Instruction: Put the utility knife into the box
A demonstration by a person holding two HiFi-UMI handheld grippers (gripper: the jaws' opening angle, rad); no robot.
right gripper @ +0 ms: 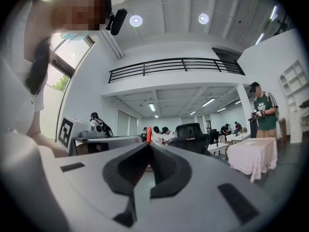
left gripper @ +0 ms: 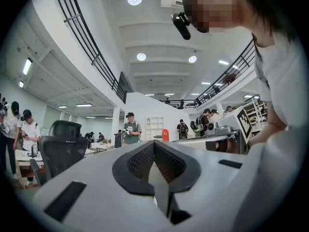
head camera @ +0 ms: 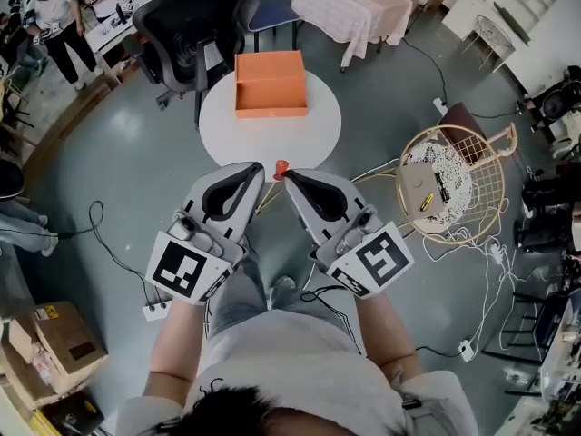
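Observation:
An open orange box (head camera: 270, 84) sits on a round white table (head camera: 218, 125) ahead of me. Both grippers are held side by side at waist height, pointing toward the table's near edge. My right gripper (head camera: 287, 173) is shut on a small red-orange utility knife (head camera: 280, 165), which sticks up from its tip (right gripper: 149, 143). The knife (right gripper: 148, 133) shows upright in the right gripper view and, as an orange stub (left gripper: 165, 135), in the left gripper view. My left gripper (head camera: 260, 167) is shut with nothing in it, its jaws meeting at the tip (left gripper: 154, 143). The box is out of both gripper views.
A black office chair (head camera: 186, 34) stands behind the table on the left. A table with a pale cloth (head camera: 349, 3) is at the back. A round wire basket (head camera: 454, 184) and loose cables lie on the floor to the right. Cardboard boxes (head camera: 54, 339) are at lower left. People stand at far left.

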